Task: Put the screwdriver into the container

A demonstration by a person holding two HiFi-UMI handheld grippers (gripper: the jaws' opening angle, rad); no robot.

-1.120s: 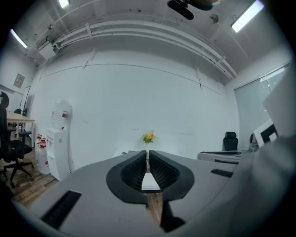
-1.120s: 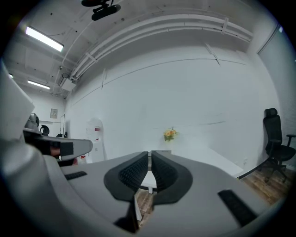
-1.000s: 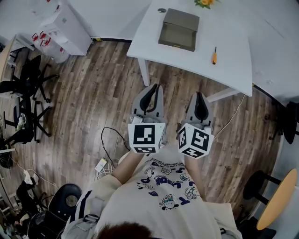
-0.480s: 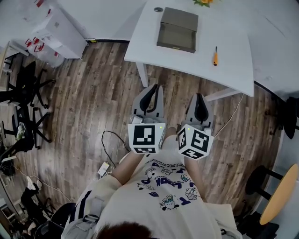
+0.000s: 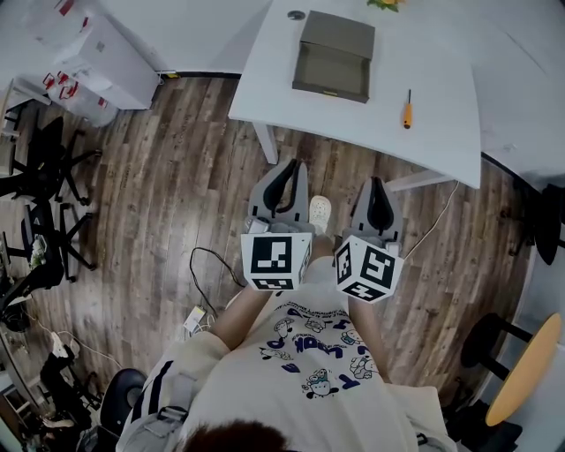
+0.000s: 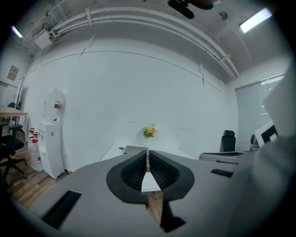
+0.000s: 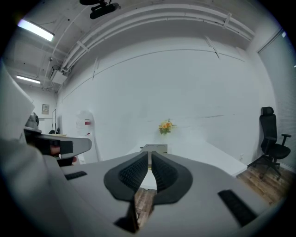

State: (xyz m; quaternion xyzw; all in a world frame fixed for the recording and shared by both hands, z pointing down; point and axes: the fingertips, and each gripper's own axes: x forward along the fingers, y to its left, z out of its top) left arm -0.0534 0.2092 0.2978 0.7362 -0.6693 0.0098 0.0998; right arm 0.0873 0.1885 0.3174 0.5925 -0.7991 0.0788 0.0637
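Note:
On the white table (image 5: 441, 132) ahead lies a screwdriver (image 5: 406, 109) with an orange handle, to the right of a grey open container (image 5: 334, 56). Both grippers hang over the wood floor, short of the table's near edge. My left gripper (image 5: 294, 165) is shut and holds nothing, and so is my right gripper (image 5: 374, 181). In the left gripper view the left gripper (image 6: 147, 156) points toward the container (image 6: 133, 149). In the right gripper view the right gripper (image 7: 149, 156) points at the container (image 7: 154, 148). The screwdriver is not visible in either gripper view.
Yellow flowers (image 5: 385, 4) and a small round object (image 5: 296, 15) stand at the table's far side. A shoe (image 5: 320, 212) shows between the grippers. Black office chairs (image 5: 40, 177) stand left, a white dispenser (image 5: 106, 48) upper left, cables (image 5: 207, 265) on the floor, stools (image 5: 516, 366) right.
The table has drifted slightly nearer and leftward in the head view. A shoe has come into sight between the grippers. Both grippers keep their pose and stay shut.

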